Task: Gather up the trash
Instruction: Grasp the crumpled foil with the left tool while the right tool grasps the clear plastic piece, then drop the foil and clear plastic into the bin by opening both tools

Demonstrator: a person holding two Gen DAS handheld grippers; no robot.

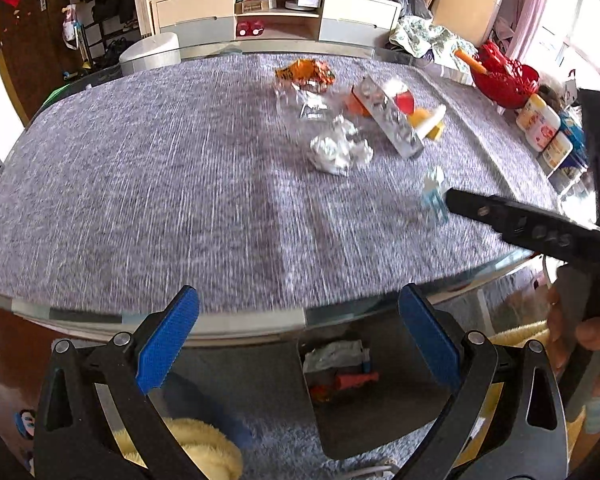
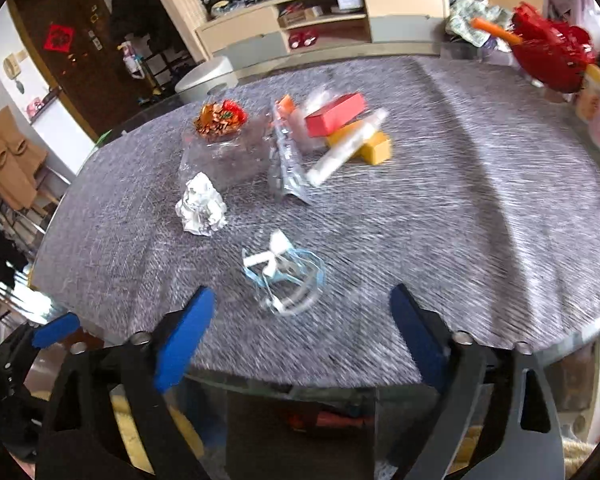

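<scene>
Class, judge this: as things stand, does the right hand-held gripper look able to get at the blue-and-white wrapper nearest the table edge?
Probably yes. The right hand-held gripper is open, and the blue-and-white wrapper lies alone on the table just ahead of its fingertips, with nothing between them.

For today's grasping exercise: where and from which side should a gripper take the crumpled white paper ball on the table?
Grip the crumpled paper ball across its middle, coming down from above. It sits clear of the other litter, and its lumpy body probably squashes between pads.
</scene>
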